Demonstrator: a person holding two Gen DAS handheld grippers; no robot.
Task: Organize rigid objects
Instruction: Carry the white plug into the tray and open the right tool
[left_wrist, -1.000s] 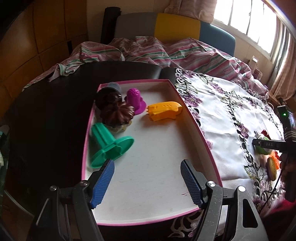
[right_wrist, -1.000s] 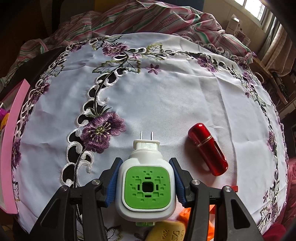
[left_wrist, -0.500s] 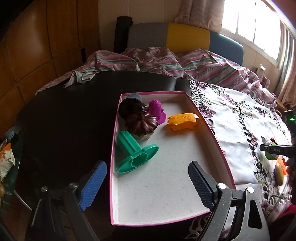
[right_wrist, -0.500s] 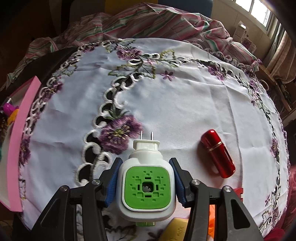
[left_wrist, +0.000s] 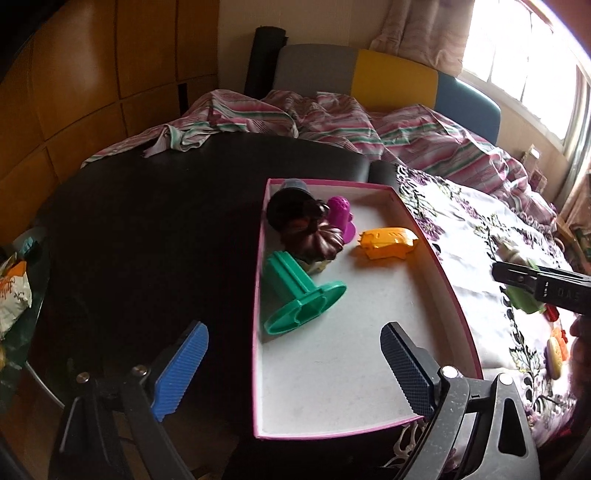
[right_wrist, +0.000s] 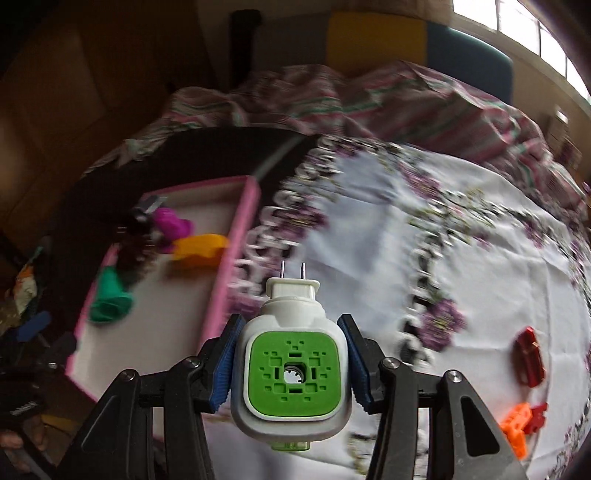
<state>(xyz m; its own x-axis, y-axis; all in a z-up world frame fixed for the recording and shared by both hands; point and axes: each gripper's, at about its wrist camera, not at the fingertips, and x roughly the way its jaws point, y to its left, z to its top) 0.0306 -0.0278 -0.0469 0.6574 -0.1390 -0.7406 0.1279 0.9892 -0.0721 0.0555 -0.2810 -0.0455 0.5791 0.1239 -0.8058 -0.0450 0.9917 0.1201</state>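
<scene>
My right gripper (right_wrist: 291, 363) is shut on a white and green plug-in device (right_wrist: 293, 369) and holds it in the air above the embroidered cloth, right of the pink-rimmed tray (right_wrist: 236, 236). The device also shows in the left wrist view (left_wrist: 521, 299). My left gripper (left_wrist: 291, 369) is open and empty over the tray's (left_wrist: 332, 434) near left corner. In the tray lie a green stamp-like piece (left_wrist: 301, 299), an orange piece (left_wrist: 388, 242), a magenta piece (left_wrist: 341, 216) and dark brown moulds (left_wrist: 314, 242).
A red capsule (right_wrist: 530, 358) and orange and red pieces (right_wrist: 521, 430) lie on the white embroidered cloth (right_wrist: 388, 229) at the right. The tray sits on a dark table (left_wrist: 147, 229). A striped blanket (left_wrist: 332, 114) lies behind. Bags sit at the far left.
My right gripper has lifted the plug-in device off the cloth and swung it left toward the tray. My left gripper has drawn back and to the left of the tray.
</scene>
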